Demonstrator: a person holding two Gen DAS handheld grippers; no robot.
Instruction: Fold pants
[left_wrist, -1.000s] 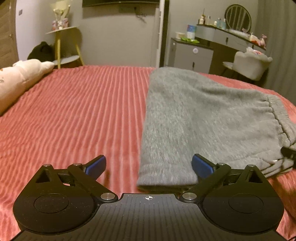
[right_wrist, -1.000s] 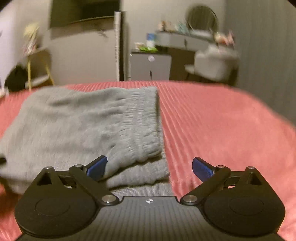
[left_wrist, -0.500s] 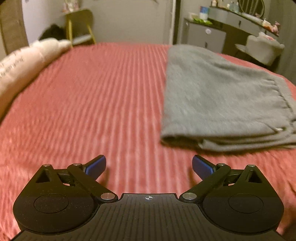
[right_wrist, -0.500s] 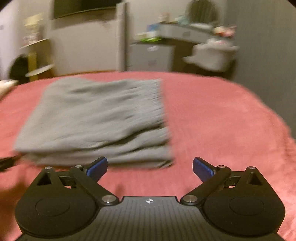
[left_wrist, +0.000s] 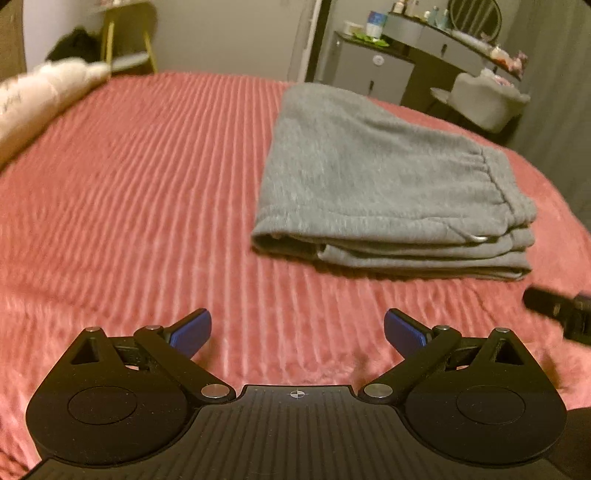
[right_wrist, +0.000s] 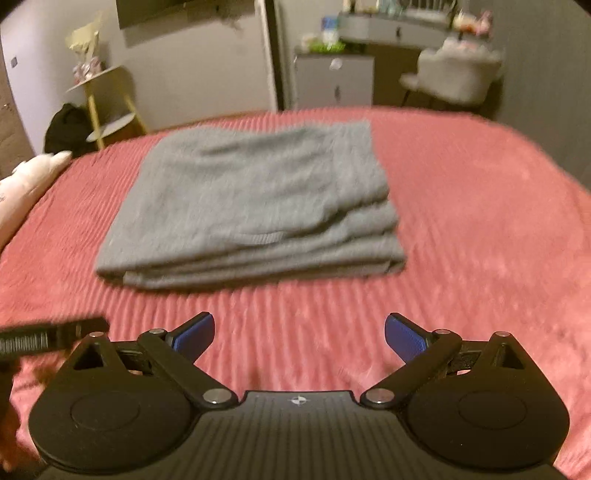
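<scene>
My left tongs (left_wrist: 297, 328) and right tongs (right_wrist: 299, 332) gape apart, empty, above the red bed (left_wrist: 147, 184). The folded grey pants (right_wrist: 251, 206) lie ahead of both. Only the left view shows their drawstring tip (left_wrist: 479, 239); only the right shows the wall shelf (right_wrist: 99, 79).

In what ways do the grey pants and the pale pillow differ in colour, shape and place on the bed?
The pants are grey, the pillow pale cream. The pants lie folded in a flat stack of layers; the pillow is plump and rounded. The pants sit ahead of the open right gripper; the pillow lies at the left edge of the red bedspread. Both rest on that bedspread, and neither is held by a gripper.
</scene>
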